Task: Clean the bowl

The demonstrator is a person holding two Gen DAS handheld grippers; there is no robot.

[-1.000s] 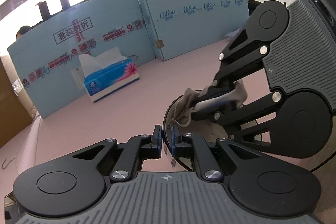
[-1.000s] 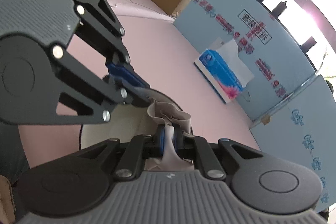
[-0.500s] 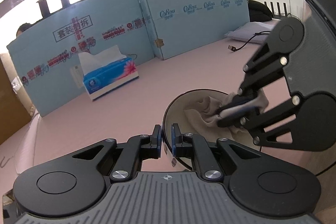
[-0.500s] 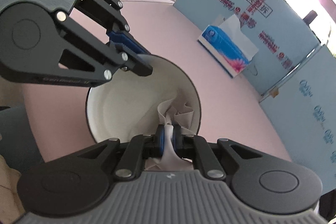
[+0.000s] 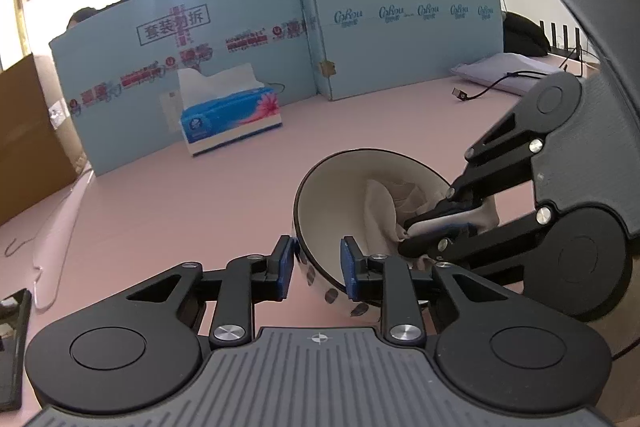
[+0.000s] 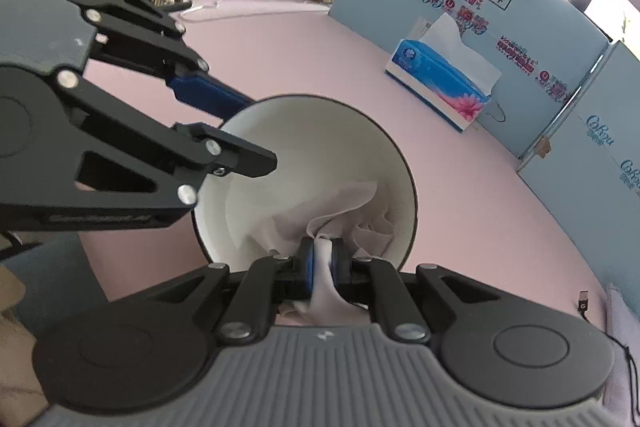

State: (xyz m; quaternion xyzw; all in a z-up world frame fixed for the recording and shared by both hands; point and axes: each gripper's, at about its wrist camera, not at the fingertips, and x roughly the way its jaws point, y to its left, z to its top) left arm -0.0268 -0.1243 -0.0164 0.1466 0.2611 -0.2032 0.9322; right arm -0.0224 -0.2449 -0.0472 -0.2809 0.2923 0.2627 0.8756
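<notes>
Bowl [image 5: 332, 187] tilted, mouth facing right gripper [image 6: 320, 261], tissue [image 6: 320, 215] inside

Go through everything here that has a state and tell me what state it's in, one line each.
Bowl: tilted, rim between the left tongs' pads.
Left tongs: opening around the bowl rim, pads no longer pressing.
Right tongs: shut on the cloth.
Cloth: crumpled, inside the bowl.
Tissue box: open, tissue sticking up.

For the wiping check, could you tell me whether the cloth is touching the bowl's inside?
Touching: the right wrist view shows the cloth pressed against the bowl's inner wall.
</notes>
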